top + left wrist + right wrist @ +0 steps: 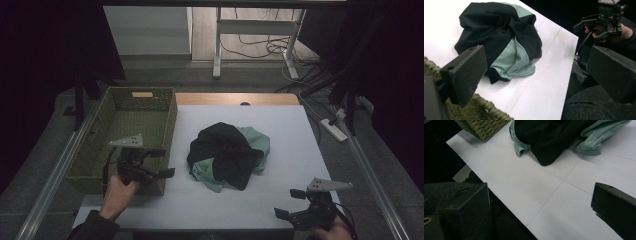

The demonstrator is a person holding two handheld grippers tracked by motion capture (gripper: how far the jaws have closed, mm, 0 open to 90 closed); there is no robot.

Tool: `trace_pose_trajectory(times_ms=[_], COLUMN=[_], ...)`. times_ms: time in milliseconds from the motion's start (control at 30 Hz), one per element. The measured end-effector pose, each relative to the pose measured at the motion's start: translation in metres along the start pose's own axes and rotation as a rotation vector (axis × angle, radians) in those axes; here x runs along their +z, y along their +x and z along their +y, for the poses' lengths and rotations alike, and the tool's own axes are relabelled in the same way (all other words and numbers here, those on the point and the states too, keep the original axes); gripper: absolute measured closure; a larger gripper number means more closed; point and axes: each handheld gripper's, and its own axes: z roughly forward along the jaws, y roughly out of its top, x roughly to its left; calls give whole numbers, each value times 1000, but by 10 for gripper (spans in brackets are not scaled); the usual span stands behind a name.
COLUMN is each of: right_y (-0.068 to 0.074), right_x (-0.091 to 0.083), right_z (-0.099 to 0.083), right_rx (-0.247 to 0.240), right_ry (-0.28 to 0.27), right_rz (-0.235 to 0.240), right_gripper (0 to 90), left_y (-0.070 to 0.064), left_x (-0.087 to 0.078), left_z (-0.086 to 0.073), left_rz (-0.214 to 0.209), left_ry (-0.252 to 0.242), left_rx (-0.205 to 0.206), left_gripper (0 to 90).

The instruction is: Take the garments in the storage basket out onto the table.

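Both my left gripper (161, 163) and right gripper (291, 205) hang spread and empty, well apart from the black-and-green garment (228, 155) crumpled mid-table beside the wicker basket (95, 150). Pinching one loose fold could drag the bundle open. My left gripper view reveals the green lining (511, 60) underneath.

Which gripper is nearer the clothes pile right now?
Left. The left gripper hangs just beside the clothes pile, over the basket's near corner; the right gripper sits farther off at the table's near edge.
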Motion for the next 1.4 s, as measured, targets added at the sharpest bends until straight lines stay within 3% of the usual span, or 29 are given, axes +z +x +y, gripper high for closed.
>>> trace_pose_trajectory(times_ms=[400,767,1000,1400], right_y=[0,0,-1,-1], right_x=[0,0,0,0], right_z=[0,0,0,0], right_rx=[1,3,7,15], right_ry=[0,2,4,3], right_rz=[1,2,4,2], right_gripper=[19,19,19,18], left_y=[0,-2,-4,-11], left_x=[-11,-25,-29,-49], left_z=[-12,-25,-35,-53], left_rz=[-4,50,84,135], left_ry=[-15,-16,16,6], left_rx=[-25,-31,-34,-46], left_gripper=[0,4,11,0])
